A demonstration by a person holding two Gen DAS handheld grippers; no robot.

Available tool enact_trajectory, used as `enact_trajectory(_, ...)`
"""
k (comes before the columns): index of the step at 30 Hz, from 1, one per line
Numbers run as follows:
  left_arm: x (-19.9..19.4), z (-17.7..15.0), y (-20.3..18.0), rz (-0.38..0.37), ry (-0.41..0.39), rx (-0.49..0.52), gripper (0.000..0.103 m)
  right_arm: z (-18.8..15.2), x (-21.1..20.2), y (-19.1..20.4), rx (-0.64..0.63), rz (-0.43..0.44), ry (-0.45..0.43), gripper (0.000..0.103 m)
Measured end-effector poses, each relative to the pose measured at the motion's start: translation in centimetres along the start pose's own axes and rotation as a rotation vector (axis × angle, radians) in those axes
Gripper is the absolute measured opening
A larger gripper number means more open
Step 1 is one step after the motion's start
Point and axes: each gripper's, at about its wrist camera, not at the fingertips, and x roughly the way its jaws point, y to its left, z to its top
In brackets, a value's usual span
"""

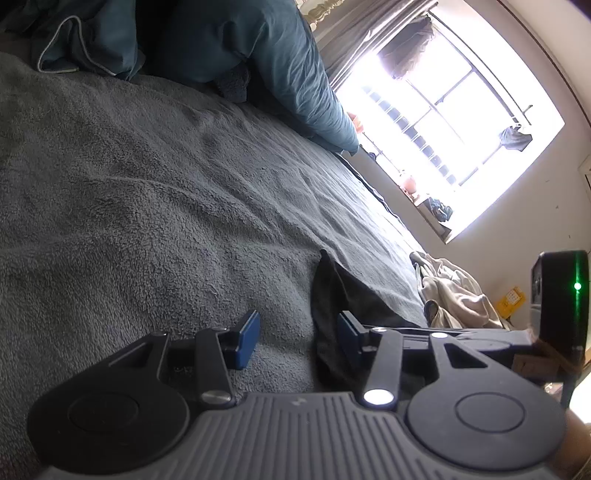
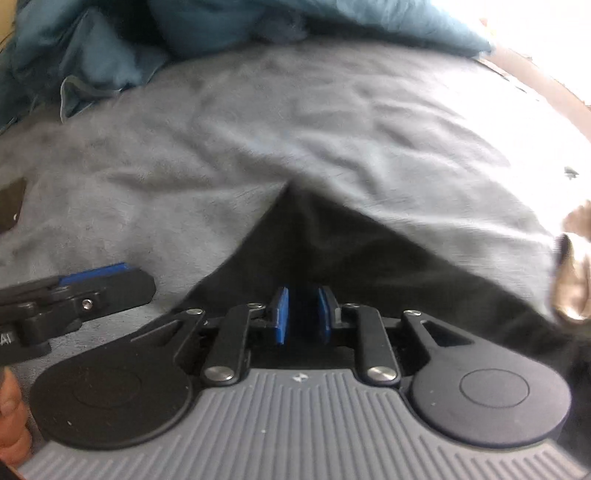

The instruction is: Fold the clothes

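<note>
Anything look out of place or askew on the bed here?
Mostly ordinary. The dark garment lies bunched in a peak on the grey blanket, and a pale clothes heap sits crumpled at the bed's edge.

My bed is covered by a grey fleecy blanket (image 1: 155, 192), with teal bedding (image 1: 258, 55) heaped at its far end. Beyond, a barred window (image 1: 454, 122) glares white beside grey curtains (image 1: 369, 33) and a pale wall (image 1: 535, 221).

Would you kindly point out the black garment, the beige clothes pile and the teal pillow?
black garment (image 2: 332, 236): right wrist view, its spread middle.
beige clothes pile (image 1: 454, 291): left wrist view, its crumpled middle.
teal pillow (image 1: 280, 55): left wrist view, its side.
</note>
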Motion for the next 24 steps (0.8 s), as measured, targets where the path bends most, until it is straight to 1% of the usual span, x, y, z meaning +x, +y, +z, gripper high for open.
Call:
enact_trajectory(2, 0.3, 0.0, 0.0, -0.006, -0.001, -0.01, 0.048, 0.4, -0.1, 1.1, -0.013, 0.079, -0.016, 0.016)
enact_trajectory(4, 0.7, -0.1, -0.3, -0.005, -0.003, -0.003, 0.049, 1.1, -1.0, 0.7, 0.026, 0.134, -0.06, 0.016)
enact_trajectory(5, 0.9, -0.1, -0.4, -0.004, -0.004, 0.001, 0.049, 1.5, -1.2, -0.1, 0.059, 0.117, -0.075, 0.016)
enact_trajectory(6, 1.0, -0.1, -0.5, -0.004, -0.005, 0.002, 0.049, 1.8, -1.4, -1.0, 0.094, 0.073, -0.083, 0.017)
enact_trajectory(8, 1.2, -0.2, -0.6, -0.004, -0.006, 0.001, 0.049, 2.2, -2.1, -3.4, 0.199, 0.052, -0.094, 0.018)
enact_trajectory(11, 1.5, -0.3, -0.8, -0.005, -0.008, 0.0, 0.049, 0.2, -7.3, -6.6, 0.345, 0.082, -0.155, 0.018)
enact_trajectory(12, 1.5, -0.4, -0.8, -0.005, -0.009, 0.001, 0.049, -1.0, -9.8, -7.4, 0.37, 0.082, -0.178, 0.018)
enact_trajectory(15, 1.4, -0.5, -1.1, 0.002, -0.007, 0.018, 0.051, -5.3, -17.7, -9.5, 0.434, 0.048, -0.237, 0.018)
enact_trajectory(16, 1.3, -0.5, -1.3, 0.007, -0.006, 0.024, 0.052, -7.3, -20.7, -10.1, 0.46, 0.036, -0.254, 0.018)
enact_trajectory(19, 1.1, -0.7, -2.0, 0.029, -0.016, 0.053, 0.056, -15.0, -28.3, -11.6, 0.529, -0.051, -0.281, 0.022)
enact_trajectory(20, 1.2, -0.7, -2.3, 0.036, -0.021, 0.064, 0.058, -17.6, -30.4, -12.0, 0.553, -0.079, -0.286, 0.026)
enact_trajectory(21, 1.4, -0.7, -2.8, 0.052, -0.024, 0.07, 0.058, -20.3, -32.0, -12.4, 0.588, -0.105, -0.287, 0.031)
enact_trajectory(22, 1.7, -0.6, -3.3, 0.072, -0.026, 0.074, 0.058, -23.0, -33.6, -12.8, 0.623, -0.13, -0.288, 0.033)
enact_trajectory(24, 1.7, -0.5, -4.6, 0.11, -0.03, 0.084, 0.059, -28.1, -36.1, -13.8, 0.695, -0.167, -0.283, 0.035)
